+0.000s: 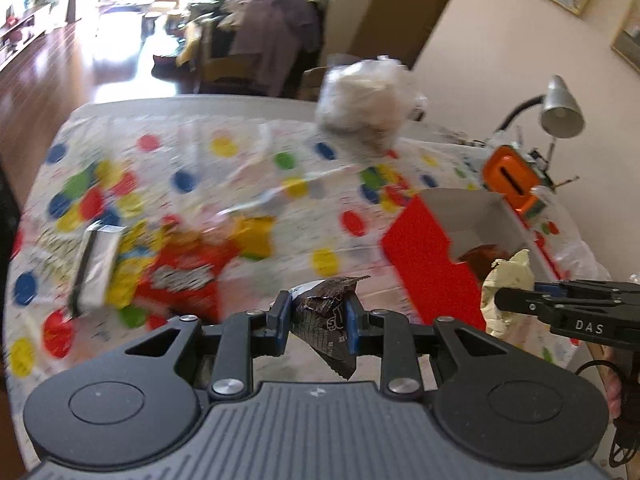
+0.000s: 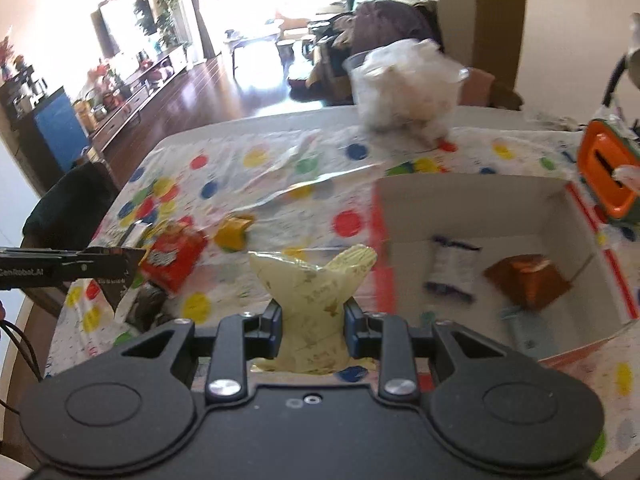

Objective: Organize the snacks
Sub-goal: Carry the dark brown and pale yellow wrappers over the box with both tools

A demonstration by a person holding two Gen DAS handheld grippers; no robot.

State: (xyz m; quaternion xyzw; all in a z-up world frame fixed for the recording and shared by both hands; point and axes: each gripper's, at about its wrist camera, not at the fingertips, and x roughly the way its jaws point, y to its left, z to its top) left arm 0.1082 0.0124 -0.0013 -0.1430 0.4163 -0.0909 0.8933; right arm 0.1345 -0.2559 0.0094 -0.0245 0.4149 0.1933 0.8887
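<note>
The dark packet (image 1: 324, 320) stands roughly on end, pinched in the left gripper (image 1: 318, 312), and the pale packet (image 2: 312, 304) rises upright, fanning at the top, squeezed in the right gripper (image 2: 312, 320). Both hang above the dotted cloth (image 1: 200, 152) beside the open red box (image 2: 472, 200), which holds a brown pack (image 2: 528, 280). Both grippers tilt downward over the table's near side, the red bag (image 1: 188, 276) lying to the left.

R gripper (image 2: 313, 322) fingers pinch pale yellow packet (image 2: 316, 280), just left of red box (image 2: 472, 190) w/ snacks.
</note>
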